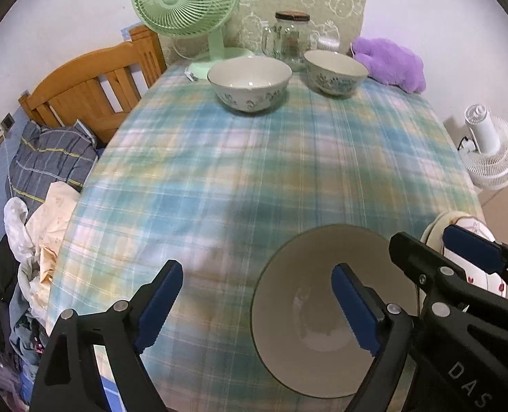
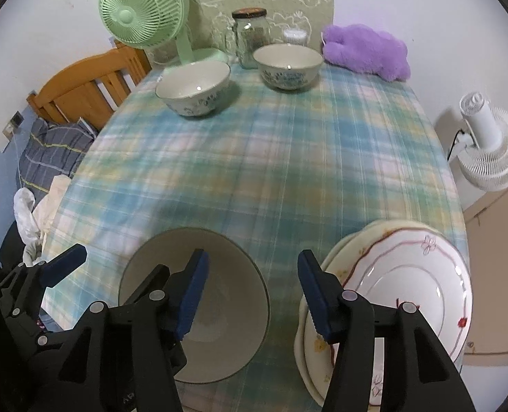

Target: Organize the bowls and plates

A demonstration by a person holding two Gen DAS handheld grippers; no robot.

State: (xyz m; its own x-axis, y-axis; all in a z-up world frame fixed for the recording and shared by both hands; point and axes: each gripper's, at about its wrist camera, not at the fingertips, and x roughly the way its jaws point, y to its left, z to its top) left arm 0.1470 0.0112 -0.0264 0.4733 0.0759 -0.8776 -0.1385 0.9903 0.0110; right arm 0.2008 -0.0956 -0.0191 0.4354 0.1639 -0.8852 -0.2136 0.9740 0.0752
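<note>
Two handheld grippers poised over crockery on a plaid-covered table.

The left gripper [image 1: 257, 309] hangs with jaws spread wide, its right finger over the near plain bowl [image 1: 308, 312], nothing grasped. The right gripper [image 2: 254, 295] is likewise released, one finger above that bowl, the other over the stack of plates [image 2: 408, 274] just beside it. Two floral bowls [image 2: 193, 89] [image 2: 288, 67] sit well apart at the far edge, near a green fan [image 2: 144, 10], glass jar [image 2: 252, 37] and purple plush toy [image 2: 367, 49].
</note>
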